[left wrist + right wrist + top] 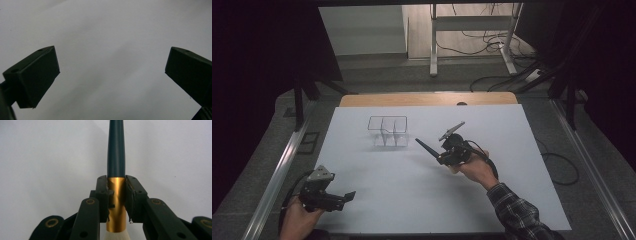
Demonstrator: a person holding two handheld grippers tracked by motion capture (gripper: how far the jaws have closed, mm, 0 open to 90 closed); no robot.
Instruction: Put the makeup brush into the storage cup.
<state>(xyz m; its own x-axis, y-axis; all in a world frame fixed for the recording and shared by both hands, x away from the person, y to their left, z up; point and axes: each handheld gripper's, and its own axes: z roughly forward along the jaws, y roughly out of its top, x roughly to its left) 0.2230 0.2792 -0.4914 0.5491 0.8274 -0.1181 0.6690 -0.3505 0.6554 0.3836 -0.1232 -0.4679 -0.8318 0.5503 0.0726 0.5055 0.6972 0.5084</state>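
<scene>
**Brush clamped in right gripper, left gripper idle at lower left**

Right gripper (439,156), high view: just right of frame centre, above the white worktop (377,200), held in a hand with a plaid sleeve (517,212) coming in from the lower right. Its jaws are clamped on a brush (424,146). The dark handle juts out toward the upper left of the frame, tip aimed at the clear organizer (387,131).

Right gripper view: right gripper (116,195) pads press both sides of the brush's gold ferrule (115,202). The dark handle runs straight up to the top edge of the frame. Pale bristles (115,235) show at the bottom edge, below the ferrule.

Clear organizer: stands on the worktop in the upper middle of the high view, divided into compartments; how many is hard to tell. It is apart from the brush tip, with bare worktop between.

Left gripper (346,196), high view: lower left corner, near the worktop's front edge, pointing right. Well apart from the brush and the organizer.

Left gripper view: left gripper (112,72) jaws stand wide apart at the frame's left and right sides, with plain white worktop between them.
</scene>
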